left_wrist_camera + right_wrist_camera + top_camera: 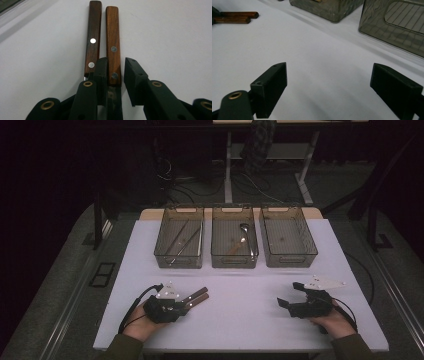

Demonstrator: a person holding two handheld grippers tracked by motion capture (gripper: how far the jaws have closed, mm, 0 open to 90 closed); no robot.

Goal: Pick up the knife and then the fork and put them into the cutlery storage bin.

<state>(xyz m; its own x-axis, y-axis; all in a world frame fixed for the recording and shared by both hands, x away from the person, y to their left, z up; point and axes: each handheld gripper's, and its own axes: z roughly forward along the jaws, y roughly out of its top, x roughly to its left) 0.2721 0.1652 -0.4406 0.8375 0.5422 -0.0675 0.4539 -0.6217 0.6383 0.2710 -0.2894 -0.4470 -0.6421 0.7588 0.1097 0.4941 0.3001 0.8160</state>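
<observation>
Palms rest low; left hand-held gripper [116, 72] narrowly straddles lighter wooden handle [113, 45], right hand-held gripper [329, 87] wide.

- Ahead of you stands a white-topped desk [240, 285].
- At its far edge sit three translucent smoky-grey plastic bins in a row, close beside one another.
- The left bin [179, 259] holds thin, long metal utensils lying lengthwise.
- The middle bin [234, 260] holds a metal spoon [244, 232] and a wooden-handled piece next to it.
- The right bin [288, 257] shows only its ribbed bottom.
- Beyond the desk, dark cables [250, 182] lie on the grey floor by a white table leg [228, 167].
</observation>
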